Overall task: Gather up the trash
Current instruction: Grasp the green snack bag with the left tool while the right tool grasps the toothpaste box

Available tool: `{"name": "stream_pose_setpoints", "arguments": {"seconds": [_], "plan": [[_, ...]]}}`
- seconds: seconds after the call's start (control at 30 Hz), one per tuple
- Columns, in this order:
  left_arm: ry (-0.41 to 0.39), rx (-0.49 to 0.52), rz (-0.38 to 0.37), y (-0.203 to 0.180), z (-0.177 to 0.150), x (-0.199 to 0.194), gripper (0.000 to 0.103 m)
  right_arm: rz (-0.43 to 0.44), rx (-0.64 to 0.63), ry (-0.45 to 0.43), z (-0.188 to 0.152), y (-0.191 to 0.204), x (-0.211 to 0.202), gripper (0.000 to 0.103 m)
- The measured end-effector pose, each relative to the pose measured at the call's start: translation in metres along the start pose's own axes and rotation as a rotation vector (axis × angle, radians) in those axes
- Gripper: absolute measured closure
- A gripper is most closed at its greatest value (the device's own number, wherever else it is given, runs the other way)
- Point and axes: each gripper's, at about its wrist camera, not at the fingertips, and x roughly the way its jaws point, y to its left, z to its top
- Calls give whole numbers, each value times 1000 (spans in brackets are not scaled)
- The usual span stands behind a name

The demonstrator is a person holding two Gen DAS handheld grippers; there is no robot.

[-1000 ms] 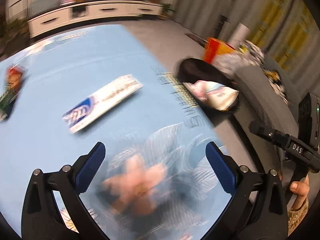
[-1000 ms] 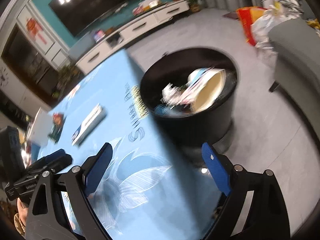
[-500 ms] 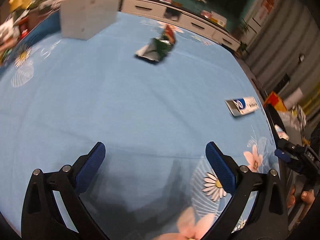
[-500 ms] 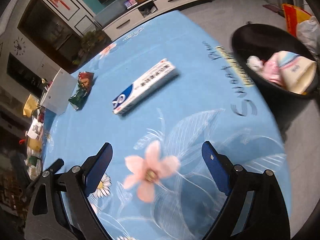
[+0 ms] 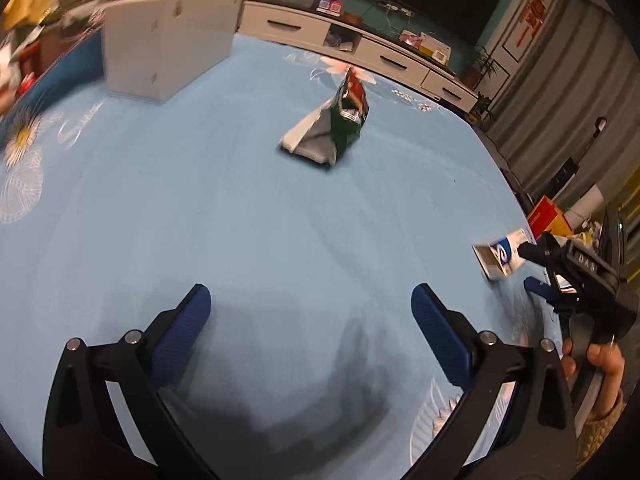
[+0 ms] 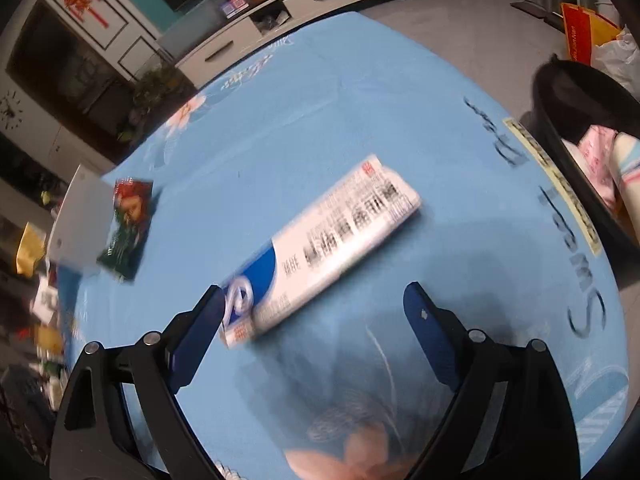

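A white and blue toothpaste box (image 6: 320, 248) lies on the blue tablecloth, its near end just ahead of my open right gripper (image 6: 316, 312) and close to the left finger. In the left wrist view the same box (image 5: 500, 256) shows at the right, with the right gripper (image 5: 552, 276) over it. A crumpled green and red snack bag (image 5: 336, 128) lies farther off, well beyond my open left gripper (image 5: 308, 316), which has nothing between its fingers. The bag (image 6: 128, 228) also shows at the left of the right wrist view. A black trash bin (image 6: 580, 120) holding litter stands off the table's right edge.
A white cardboard box (image 5: 164, 48) sits on the table's far left. Cluttered items (image 6: 40, 300) crowd the left side. A white TV cabinet (image 5: 360, 52) runs along the far wall. A hand (image 5: 600, 364) holds the right gripper's handle. Orange and white bags (image 6: 592, 36) stand beyond the bin.
Both grippers swung away from the bin toward the table. The right one closed in on the toothpaste box; the left one turned to face the snack bag. Jaws stayed wide.
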Motion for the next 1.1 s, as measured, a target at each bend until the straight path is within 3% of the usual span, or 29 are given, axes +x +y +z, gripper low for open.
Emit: {"name": "stream_pose_setpoints", "arguments": {"seconds": [0.1, 0.23, 0.33, 0.4, 0.53, 0.57, 0.67, 0.73, 0.8, 1.1], "plan": [[-3, 40, -3, -9, 23, 13, 3, -25, -2, 0, 15, 10, 12, 14], [-9, 88, -10, -20, 57, 36, 3, -71, -101, 5, 20, 31, 25, 14], [-2, 110, 20, -26, 80, 57, 3, -122, -229, 5, 14, 48, 31, 25], [2, 125, 20, -29, 93, 70, 3, -155, -298, 3, 9, 54, 33, 39], [36, 150, 46, -35, 105, 93, 4, -145, -350, 13, 4, 52, 29, 47], [48, 148, 40, -34, 107, 98, 10, -133, -351, 15, 4, 51, 28, 50], [69, 132, 45, -30, 107, 105, 40, -107, -361, 8, 2, 48, 24, 59], [56, 130, 34, -29, 105, 102, 44, -89, -361, 4, 0, 48, 21, 63], [34, 148, 13, -33, 101, 95, 66, -72, -351, -3, -2, 48, 18, 64], [32, 185, -149, -74, 64, 59, 70, -11, -312, -59, -17, 33, -25, 64]]}}
